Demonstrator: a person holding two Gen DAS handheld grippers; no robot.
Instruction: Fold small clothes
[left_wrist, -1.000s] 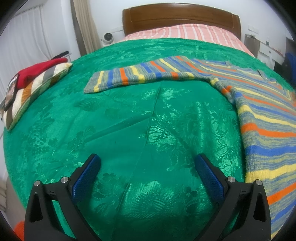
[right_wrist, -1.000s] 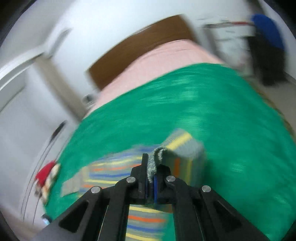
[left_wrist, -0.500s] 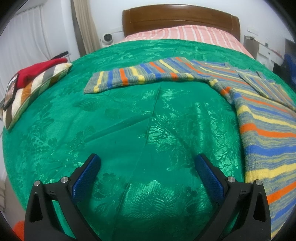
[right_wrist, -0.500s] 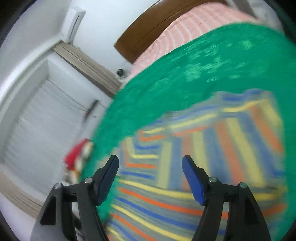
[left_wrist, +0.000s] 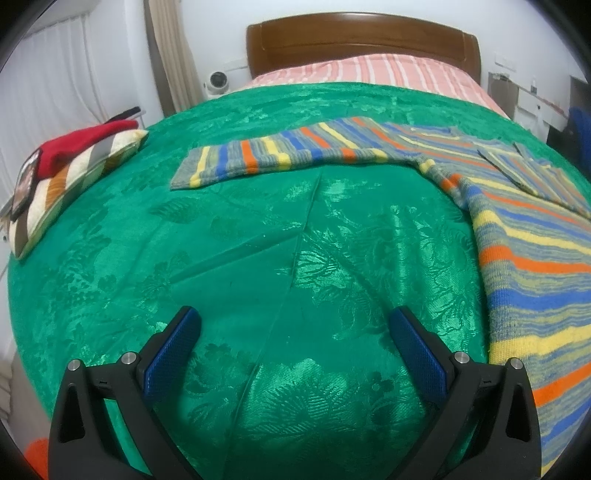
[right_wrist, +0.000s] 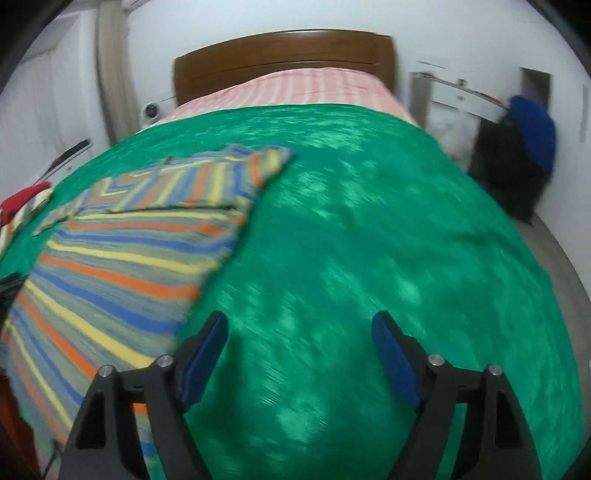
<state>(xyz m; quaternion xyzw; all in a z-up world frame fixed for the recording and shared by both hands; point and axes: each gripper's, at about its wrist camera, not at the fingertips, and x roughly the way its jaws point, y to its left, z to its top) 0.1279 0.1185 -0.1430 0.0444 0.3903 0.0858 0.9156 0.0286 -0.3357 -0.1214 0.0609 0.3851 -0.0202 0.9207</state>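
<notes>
Since a second ago, my right fingers (right_wrist: 297, 354) let go of the sleeve and are opening wider over bare green bed cover (right_wrist: 369, 240), nothing between them. My left fingers (left_wrist: 291, 343) hang open too, empty. The striped sweater (left_wrist: 524, 251) lies on the bed with its right sleeve (right_wrist: 207, 184) folded in; the other sleeve (left_wrist: 280, 155) is not yet folded. Only the left view shows that long sleeve; only the right view shows the sweater's far edge.

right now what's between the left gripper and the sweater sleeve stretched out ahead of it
Only bare green bedspread, creased, lies between the left gripper and the striped sleeve; the left wrist view shows it.
</notes>
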